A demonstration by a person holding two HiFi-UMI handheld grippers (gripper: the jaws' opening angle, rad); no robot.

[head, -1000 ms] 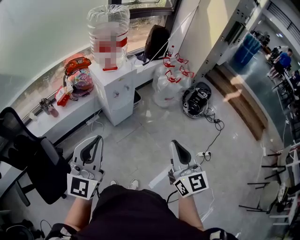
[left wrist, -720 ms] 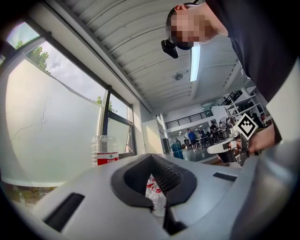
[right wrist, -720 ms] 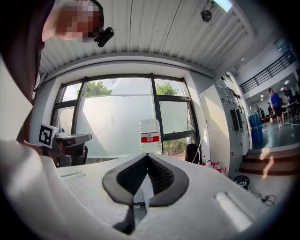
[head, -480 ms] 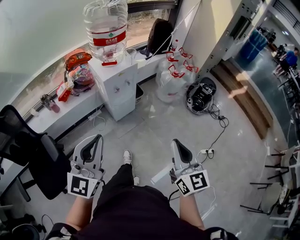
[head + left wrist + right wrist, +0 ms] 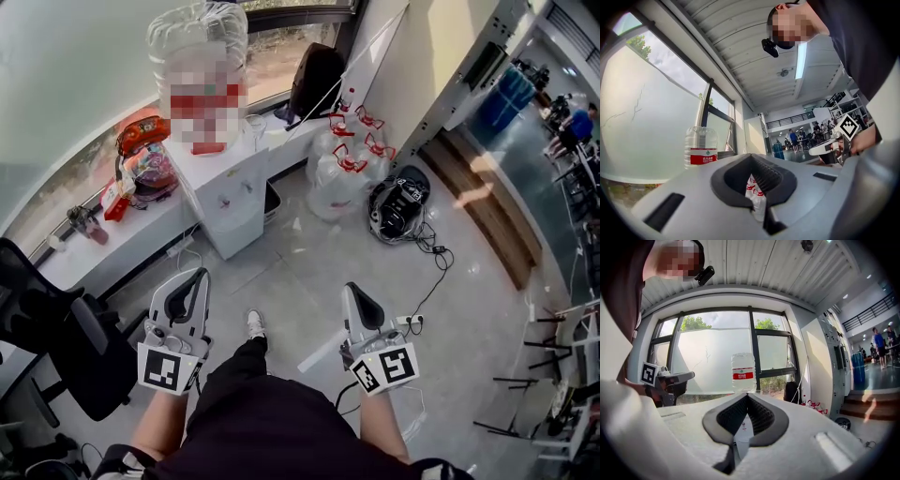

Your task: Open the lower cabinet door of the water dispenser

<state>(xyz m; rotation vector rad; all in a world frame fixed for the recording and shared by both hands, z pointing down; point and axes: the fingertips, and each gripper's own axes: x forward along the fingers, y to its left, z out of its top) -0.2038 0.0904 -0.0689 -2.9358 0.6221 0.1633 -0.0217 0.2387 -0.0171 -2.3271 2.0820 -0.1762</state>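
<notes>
The water dispenser (image 5: 228, 192) stands on the far side of the floor (image 5: 300, 272) against the window ledge (image 5: 103, 239), with a big clear bottle (image 5: 197, 56) upended on top. Its lower cabinet door (image 5: 246, 228) is on the front below the taps and looks shut. Nothing touches it.

The person stands well back from it and holds both tools out in front at about the same level. The left gripper (image 5: 195, 277) is aimed roughly towards the dispenser. Its dark fingers (image 5: 774, 177) are pressed together at the tips with nothing pinched between them. The right gripper (image 5: 354, 292) is held alongside, apart from the left one. Its fingers (image 5: 760, 417) are closed on each other too and hold nothing.

A black office chair (image 5: 66, 333) sits at the near left. White bags (image 5: 339, 173) with red handles rest on the floor to the right of the dispenser. A black cable (image 5: 433, 272) trails across the tiles farther right.
</notes>
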